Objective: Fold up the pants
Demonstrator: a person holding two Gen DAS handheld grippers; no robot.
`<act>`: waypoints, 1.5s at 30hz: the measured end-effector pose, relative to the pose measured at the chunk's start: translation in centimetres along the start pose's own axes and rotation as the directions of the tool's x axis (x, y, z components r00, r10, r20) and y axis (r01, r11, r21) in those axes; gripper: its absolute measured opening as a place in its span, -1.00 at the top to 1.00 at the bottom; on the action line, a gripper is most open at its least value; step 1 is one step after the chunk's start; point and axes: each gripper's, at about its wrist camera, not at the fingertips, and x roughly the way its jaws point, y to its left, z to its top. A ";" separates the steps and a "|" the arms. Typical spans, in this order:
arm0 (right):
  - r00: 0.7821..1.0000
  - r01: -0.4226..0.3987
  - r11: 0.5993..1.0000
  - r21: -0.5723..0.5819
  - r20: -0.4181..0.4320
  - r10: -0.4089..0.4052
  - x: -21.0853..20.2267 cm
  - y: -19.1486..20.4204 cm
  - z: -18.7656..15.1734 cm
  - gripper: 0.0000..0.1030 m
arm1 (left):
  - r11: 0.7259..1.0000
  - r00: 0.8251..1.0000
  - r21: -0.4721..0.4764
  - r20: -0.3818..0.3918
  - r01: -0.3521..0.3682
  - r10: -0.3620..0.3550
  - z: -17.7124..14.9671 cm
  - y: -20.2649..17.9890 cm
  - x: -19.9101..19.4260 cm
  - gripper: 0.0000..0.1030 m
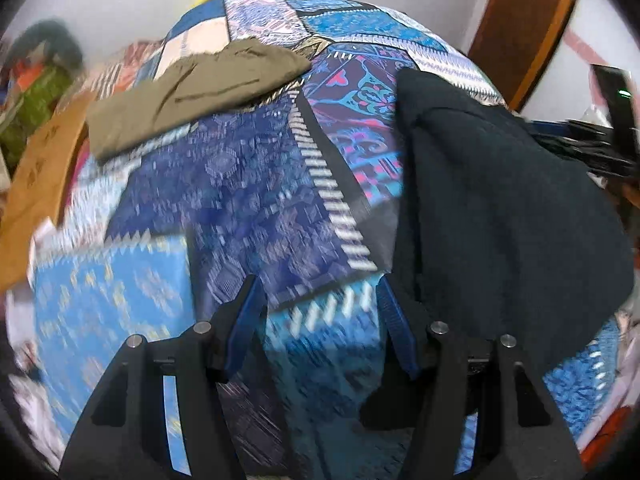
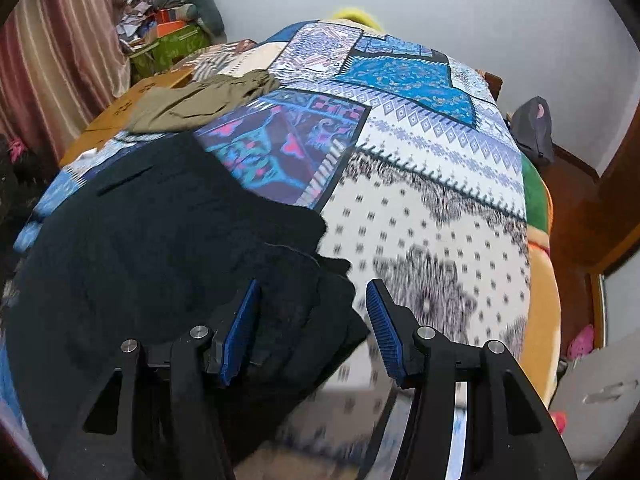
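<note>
Left wrist view: the patchwork-print bedspread (image 1: 248,200) is covering the bed, its panels showing blue, navy and pink geometric motifs, while a folded olive-khaki garment (image 1: 192,96) is lying flat toward the far side, beside a brown cardboard sheet (image 1: 36,184) at the bed's left edge. A curved wooden bed frame (image 1: 524,24) is rising at the upper right against a pale wall. The black pants (image 1: 500,208) are lying in a soft, matte heap on the bedspread to the right, partly folded, their near edge just beside the right finger of the left gripper (image 1: 320,304), whose blue ribbed pads (image 1: 248,320) are standing spread apart with only bedspread between them. Right wrist view: the same black pants (image 2: 152,248) are filling the left half, layered and rumpled, with a frayed edge at the top layer. The right gripper (image 2: 312,304) is hovering with its fingers spread over the pants' corner, pinching nothing. Striped pink curtains (image 2: 52,52) and a cluttered green box (image 2: 172,46) are occupying the far left.
</note>
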 end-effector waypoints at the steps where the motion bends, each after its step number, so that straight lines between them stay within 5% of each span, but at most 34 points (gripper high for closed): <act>1: 1.000 0.009 1.000 -0.007 0.000 -0.009 0.5 0.0 0.6 0.03 | 1.000 1.000 -0.024 0.010 0.003 -0.002 -0.6 -0.1 -0.3 -0.16; 9: 0.998 -0.028 0.999 0.029 0.052 0.026 -3.6 1.2 1.6 0.03 | 0.993 0.986 -0.014 0.117 -0.117 0.118 0.7 0.3 -4.8 -0.03; 16: 0.981 -0.106 0.994 0.003 0.164 0.104 -9.8 5.3 0.0 0.04 | 0.998 0.976 0.060 0.218 -0.021 0.007 3.6 -3.6 -8.0 0.54; 23: 0.977 -0.180 0.983 0.021 0.124 0.176 -7.4 8.5 -3.0 0.33 | 0.985 0.981 0.152 0.161 0.086 -0.111 3.3 -9.3 -4.8 0.59; 27: 0.984 -0.169 0.985 0.034 0.071 0.166 -5.1 8.7 -5.2 0.46 | 0.986 0.989 0.160 0.131 0.041 -0.063 2.2 -9.4 -2.6 0.59; 45: 1.000 0.001 0.995 0.102 0.031 -0.004 -10.7 4.3 -10.6 0.40 | 0.993 0.988 0.081 0.134 -0.089 0.077 -1.3 -4.3 -7.1 0.54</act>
